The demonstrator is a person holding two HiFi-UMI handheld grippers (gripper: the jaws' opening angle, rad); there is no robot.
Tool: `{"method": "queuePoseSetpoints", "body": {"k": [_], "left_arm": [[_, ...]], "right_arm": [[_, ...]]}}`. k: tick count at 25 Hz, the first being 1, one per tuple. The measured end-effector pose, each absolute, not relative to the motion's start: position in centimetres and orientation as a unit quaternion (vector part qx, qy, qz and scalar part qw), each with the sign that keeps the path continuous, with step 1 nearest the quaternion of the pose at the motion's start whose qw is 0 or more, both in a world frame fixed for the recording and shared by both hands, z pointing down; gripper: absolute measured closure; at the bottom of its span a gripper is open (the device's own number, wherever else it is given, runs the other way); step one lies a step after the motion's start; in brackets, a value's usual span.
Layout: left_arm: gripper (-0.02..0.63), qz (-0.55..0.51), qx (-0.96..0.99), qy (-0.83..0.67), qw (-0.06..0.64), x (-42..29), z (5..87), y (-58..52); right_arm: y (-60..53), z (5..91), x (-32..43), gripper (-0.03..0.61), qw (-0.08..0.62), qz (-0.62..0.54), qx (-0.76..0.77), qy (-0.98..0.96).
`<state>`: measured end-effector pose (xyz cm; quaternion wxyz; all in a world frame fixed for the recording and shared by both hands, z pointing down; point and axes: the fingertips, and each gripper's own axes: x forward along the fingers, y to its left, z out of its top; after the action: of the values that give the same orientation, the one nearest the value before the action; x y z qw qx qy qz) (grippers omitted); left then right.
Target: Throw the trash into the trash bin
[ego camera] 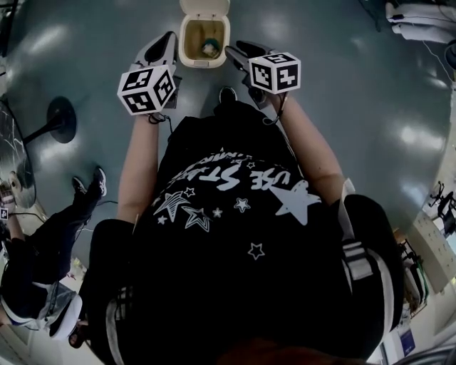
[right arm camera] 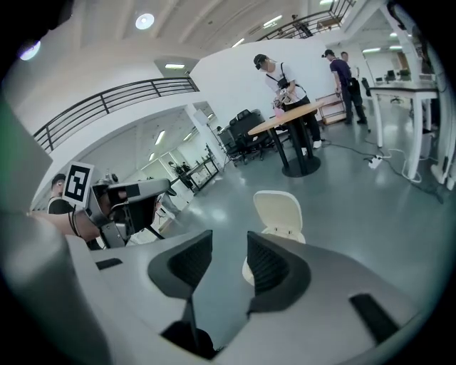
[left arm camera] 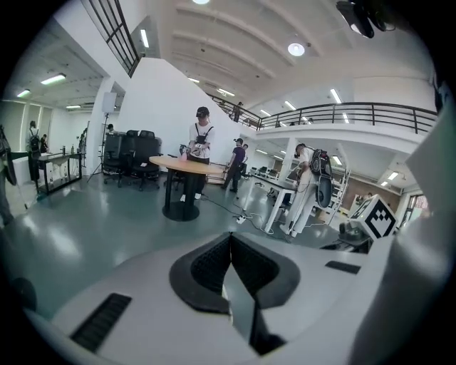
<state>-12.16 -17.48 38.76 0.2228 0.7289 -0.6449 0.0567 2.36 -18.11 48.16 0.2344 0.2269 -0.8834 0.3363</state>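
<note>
Since the trash [ego camera: 209,47] was seen lying inside the open trash bin [ego camera: 185,53], nothing was gripped: the left gripper [left arm camera: 230,239] was pressed together and empty, and the right gripper [right arm camera: 229,246] was partly spread on nothing. Both were poised either side of the bin's mouth, probably so that the opening was left clear.

Two grippers: the left gripper [ego camera: 168,39] and the right gripper [ego camera: 233,52]. One trash bin [ego camera: 183,44] stands just ahead, between them, with one raised lid [ego camera: 204,6] and one teal scrap of trash [ego camera: 209,48] inside. One round tabletop [left arm camera: 187,163] stands far beyond the left gripper.
</note>
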Motion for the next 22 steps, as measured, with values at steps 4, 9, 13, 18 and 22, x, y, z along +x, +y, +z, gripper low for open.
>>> {"method": "queuePoseSetpoints", "body": {"k": [4,9,13,18,22], "left_arm": [[0.601,0.059,0.742,-0.626,0.230,-11.3,38.7,-13.9],[0.601,0.051,0.750,-0.616,0.238,-11.0,38.4,-8.9],[0.601,0.048,0.755,-0.611,0.234,-11.1,38.0,-5.5],[0.601,0.041,0.763,-0.603,0.231,-11.2,37.6,-1.1],[0.601,0.036,0.767,-0.599,0.227,-11.5,37.6,2.2]], "right_arm": [[-15.9,46.8,2.5,0.417,0.226,0.330,0.244,-0.884],[-11.7,45.6,2.6,0.431,0.215,0.331,0.256,-0.882],[-9.0,44.4,2.3,0.442,0.201,0.323,0.269,-0.885],[-5.0,42.8,2.0,0.495,0.183,0.308,0.284,-0.890],[-1.6,42.5,2.0,0.561,0.171,0.300,0.296,-0.891]]}}
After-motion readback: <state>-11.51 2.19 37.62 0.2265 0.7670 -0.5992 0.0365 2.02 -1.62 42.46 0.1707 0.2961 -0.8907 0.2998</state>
